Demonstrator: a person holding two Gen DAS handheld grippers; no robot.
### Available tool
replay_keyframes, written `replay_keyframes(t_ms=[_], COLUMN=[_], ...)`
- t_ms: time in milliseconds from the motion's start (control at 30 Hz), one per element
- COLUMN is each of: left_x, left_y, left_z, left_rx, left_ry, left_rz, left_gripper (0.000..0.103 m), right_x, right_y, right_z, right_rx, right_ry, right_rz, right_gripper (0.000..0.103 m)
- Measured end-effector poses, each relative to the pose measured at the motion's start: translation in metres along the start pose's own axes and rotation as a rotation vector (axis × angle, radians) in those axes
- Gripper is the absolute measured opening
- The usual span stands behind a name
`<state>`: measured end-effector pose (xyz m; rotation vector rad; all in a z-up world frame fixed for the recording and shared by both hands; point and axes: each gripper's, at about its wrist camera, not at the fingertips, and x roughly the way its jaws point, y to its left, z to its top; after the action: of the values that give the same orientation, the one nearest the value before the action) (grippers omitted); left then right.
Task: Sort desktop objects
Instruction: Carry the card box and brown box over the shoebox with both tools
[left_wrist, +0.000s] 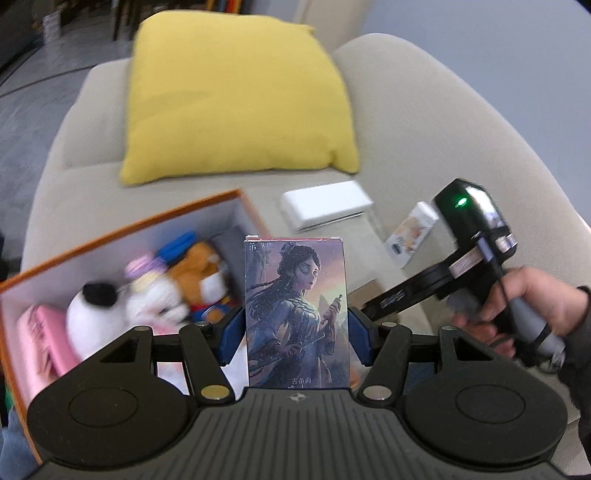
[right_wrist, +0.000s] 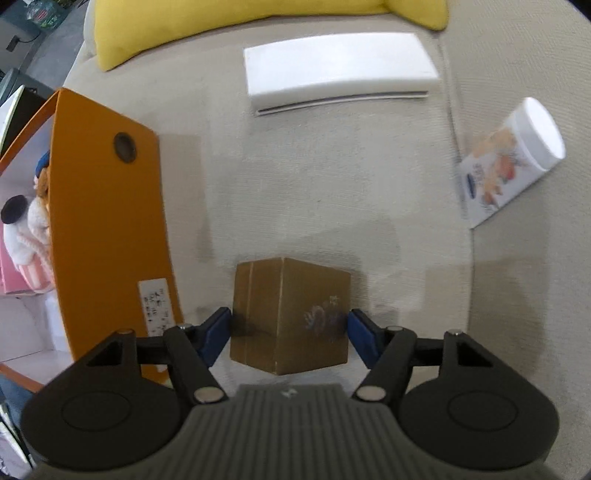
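My left gripper (left_wrist: 297, 334) is shut on an upright card box (left_wrist: 297, 314) printed with a dark-haired figure, held just right of the orange storage box (left_wrist: 122, 230). That box holds plush toys (left_wrist: 147, 291) and a pink packet (left_wrist: 40, 339). My right gripper (right_wrist: 290, 328) has its blue pads against both sides of a small brown cardboard box (right_wrist: 291, 314) on the beige sofa seat (right_wrist: 314, 177). The orange box's side wall (right_wrist: 107, 229) stands to its left.
A flat white box (right_wrist: 340, 70) lies farther back on the seat, and a white-capped printed carton (right_wrist: 509, 158) lies at the right. A yellow cushion (left_wrist: 236, 96) leans on the sofa back. The right gripper body and hand (left_wrist: 480, 273) show in the left wrist view.
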<state>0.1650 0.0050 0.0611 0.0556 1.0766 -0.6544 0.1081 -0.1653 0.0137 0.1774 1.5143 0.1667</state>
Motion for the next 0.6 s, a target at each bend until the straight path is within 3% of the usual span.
replay_keyframes(t_ms=[100,200,267,600], left_x=[0.007,0.023,0.035,0.075], left_y=[0.019,0.029,0.029,0.041], left_z=[-0.011,-0.020,-0.025,-0.043], left_rx=[-0.044,-0.054,-0.025,0.035], left_ry=[0.033,0.083,0.113,0.274], left_rz=[0.031,0.093,0.126,0.218], left_gripper=[0.069,0.069,0.069,0.069], right_x=[0.009,0.001,-0.001,-0.007], right_y=[-0.018,-0.028,-0.034,-0.027], right_z=[0.014,0.004,-0.001,-0.014], right_rx=[0.027,0.043,0.059,0.028], right_ry=[0.022,0.012,0.019,-0.006], right_rz=[0.009,-0.046,-0.059,-0.060], right_gripper=[0.067,0.065,0.056,0.054])
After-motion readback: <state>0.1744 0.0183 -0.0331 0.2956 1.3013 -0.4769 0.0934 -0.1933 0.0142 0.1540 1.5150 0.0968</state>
